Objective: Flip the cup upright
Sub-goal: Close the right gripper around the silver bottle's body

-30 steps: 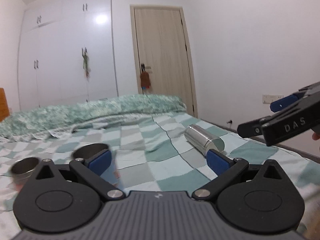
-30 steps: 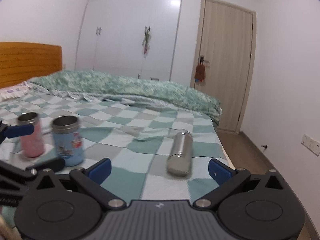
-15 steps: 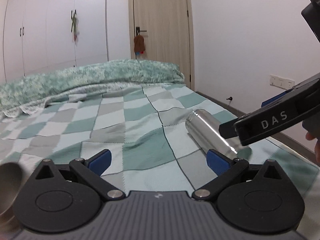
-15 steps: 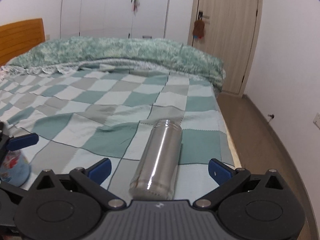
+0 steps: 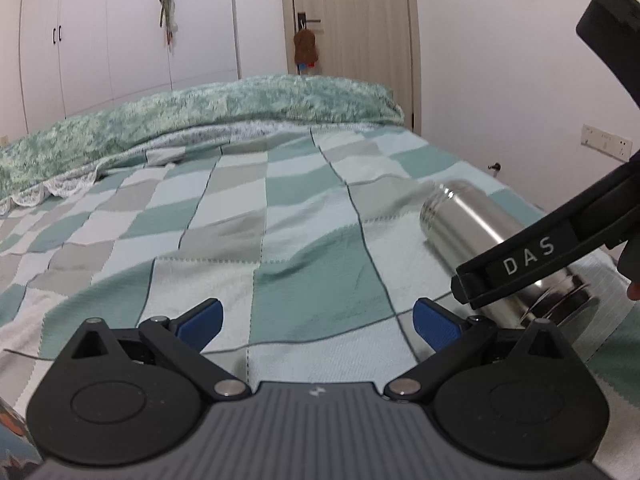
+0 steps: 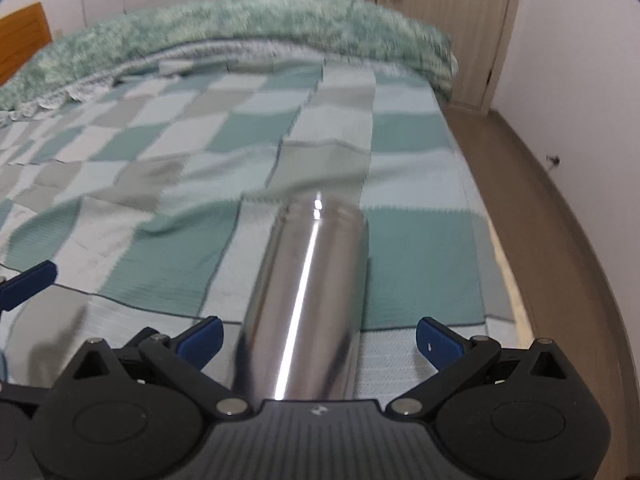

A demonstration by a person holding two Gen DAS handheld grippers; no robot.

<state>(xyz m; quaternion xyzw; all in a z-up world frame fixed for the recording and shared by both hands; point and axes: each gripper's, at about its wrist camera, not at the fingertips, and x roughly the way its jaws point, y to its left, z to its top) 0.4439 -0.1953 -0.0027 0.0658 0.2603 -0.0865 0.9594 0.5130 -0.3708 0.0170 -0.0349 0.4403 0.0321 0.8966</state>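
While the shiny metal cup [image 6: 304, 296] lies on its side on the checked blanket [image 5: 312, 280], both claws are spread wide and pinch nothing

Far to the left of the cup, in the right wrist view, a blue fingertip [image 6: 30, 286] of the left gripper pokes in at the edge. It is well apart from the cup. A little nearer to the cup, the blanket looks gray and blurry

The left gripper [image 5: 316, 322] has its two blue pads far apart, with only blanket between them. The cup [image 5: 492, 240] is to the right of this gripper, just beside its right pad. I cannot tell if that pad touches the cup

The cup points away from the right wrist camera, toward the green fluffy quilt [image 6: 240, 28] at the far side of the bed. Its near end sits low in that view, between the two blue pads of the right gripper [image 6: 318, 340]. Neither pad touches the cup. A bright line of light runs along the cup's top

In the left wrist view, a black finger marked DAS [image 5: 528, 258] crosses in front of the cup

To the right of the cup the blanket ends, and the brown floor [image 6: 532, 184] runs beside the bed
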